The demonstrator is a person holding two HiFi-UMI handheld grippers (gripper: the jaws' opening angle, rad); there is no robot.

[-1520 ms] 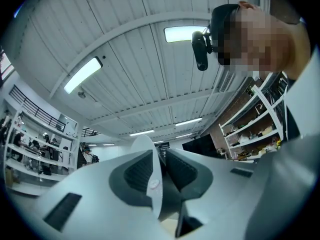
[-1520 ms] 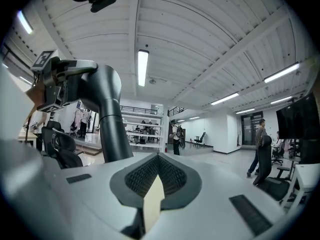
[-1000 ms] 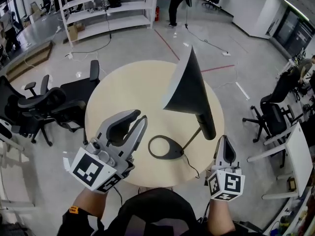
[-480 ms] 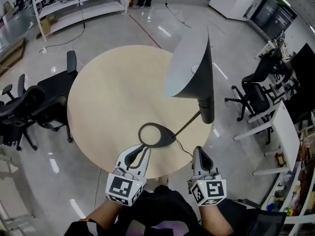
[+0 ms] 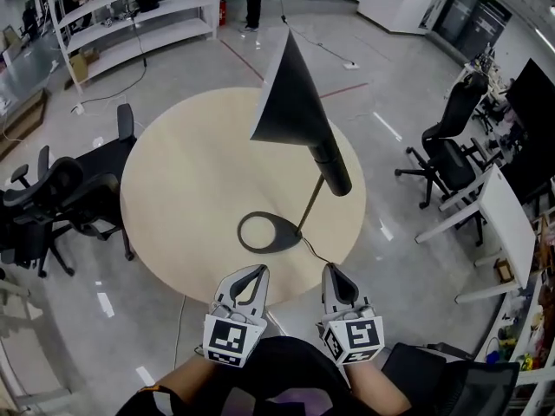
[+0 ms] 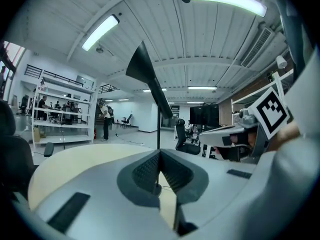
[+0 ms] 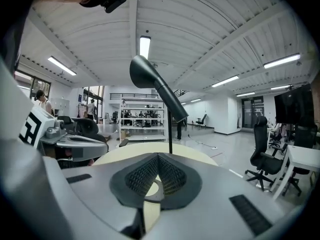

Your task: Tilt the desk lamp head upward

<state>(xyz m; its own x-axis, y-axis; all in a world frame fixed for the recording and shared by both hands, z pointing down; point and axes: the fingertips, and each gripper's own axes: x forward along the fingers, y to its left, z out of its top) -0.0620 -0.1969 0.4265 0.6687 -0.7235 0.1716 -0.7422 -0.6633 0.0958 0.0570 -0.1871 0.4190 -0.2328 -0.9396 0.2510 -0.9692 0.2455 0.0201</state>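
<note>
Back at the table edge, left hand-held gripper, jaws just closed, empty.

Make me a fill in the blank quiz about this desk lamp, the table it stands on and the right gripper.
The black cone-shaded desk lamp stands on a pale wooden table whose top is ___ in outline.
The lamp's flat black base is not solid but an open ___.
The grey right gripper has its jaws ___, with nothing between them.
Missing words: round; ring; shut.
</note>
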